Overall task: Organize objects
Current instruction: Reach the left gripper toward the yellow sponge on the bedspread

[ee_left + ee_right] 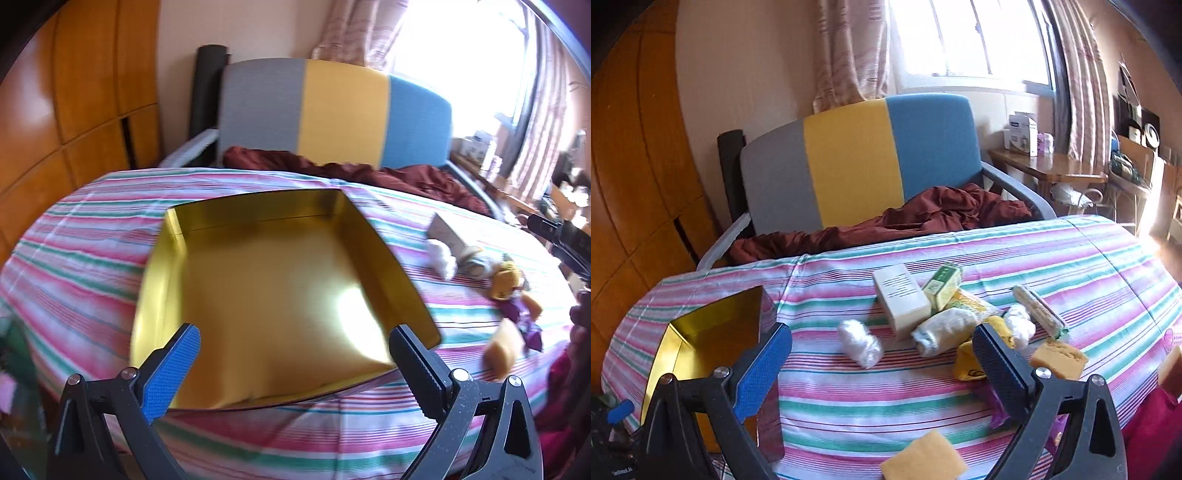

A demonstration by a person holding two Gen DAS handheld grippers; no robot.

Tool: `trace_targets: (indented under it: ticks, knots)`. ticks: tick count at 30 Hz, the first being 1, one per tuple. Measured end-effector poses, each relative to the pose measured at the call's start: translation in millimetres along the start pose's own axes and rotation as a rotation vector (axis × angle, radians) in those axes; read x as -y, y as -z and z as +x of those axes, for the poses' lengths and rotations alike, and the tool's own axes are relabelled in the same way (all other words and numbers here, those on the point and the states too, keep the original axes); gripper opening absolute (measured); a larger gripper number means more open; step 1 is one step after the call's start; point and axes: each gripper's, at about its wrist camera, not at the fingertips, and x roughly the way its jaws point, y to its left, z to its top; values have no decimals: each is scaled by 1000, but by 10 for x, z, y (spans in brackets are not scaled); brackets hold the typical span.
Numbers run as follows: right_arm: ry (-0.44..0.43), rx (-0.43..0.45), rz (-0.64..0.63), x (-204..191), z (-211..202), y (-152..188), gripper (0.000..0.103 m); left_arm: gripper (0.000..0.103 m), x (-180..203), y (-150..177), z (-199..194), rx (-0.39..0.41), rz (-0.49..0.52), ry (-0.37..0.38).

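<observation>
A: Which step are we looking at?

B: The very start, I'd say. The gold tin is sitting empty on the striped cloth covering the desk, and nothing is lying in it yet. The left gripper is hovering over its near edge with its fingers spread wide and holding nothing.

A: And the things to be sorted?

B: They are lying in a loose heap to the right of the tin, well apart from it: a white carton, a green-and-yellow box leaning on it, a rolled white sock, a clear plastic bundle, and two sponges nearer the edge.

A: What is the right gripper doing?

B: The right gripper is pointing down at that heap, fingers fully apart, gripping nothing. The plastic bundle and the sock are lying between its tips in view, though not touched.

A: So the next move?

B: Probably lowering onto one loose item, closing on it, and carrying it leftward into the tin. The heap is crowded, so picking an outlying piece looks safer.
</observation>
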Motion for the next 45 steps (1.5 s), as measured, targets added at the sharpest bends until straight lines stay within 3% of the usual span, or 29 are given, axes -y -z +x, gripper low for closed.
trace_targets:
  ticks: [5, 9, 13, 19, 22, 28, 35, 37, 40, 41, 45]
  knots:
    - [4, -40, 184, 671, -10, -88, 100, 103, 322, -27, 6, 35, 94, 70]
    - [21, -42, 331, 1130, -46, -39, 100, 103, 562, -83, 3, 46, 147, 194]
    - [47, -26, 470, 1545, -64, 79, 100, 103, 944, -100, 25, 24, 257, 336]
    - [33, -11, 587, 1774, -71, 219, 100, 103, 1650, 16, 216, -80, 403, 497]
    - [29, -2, 646, 1891, -92, 260, 100, 103, 1920, 133, 252, -73, 483, 520]
    - [2, -23, 720, 1991, -69, 336, 100, 103, 2333, 308, 559, -149, 598, 516]
    - [-14, -57, 703, 1941, 2, 329, 100, 103, 2556, 355, 835, -172, 625, 497]
    - [-14, -76, 705, 1933, 42, 332, 100, 99, 2587, 364, 919, -183, 625, 489]
    - [-7, -104, 688, 1906, 95, 327, 100, 72, 2562, 391, 1045, -236, 595, 506]
    - [-4, -113, 672, 1882, 110, 318, 100, 58, 2545, 417, 1094, -269, 585, 527]
    - [-8, -137, 567, 1710, 144, 260, 97, 56, 2381, 462, 1070, -254, 549, 566]
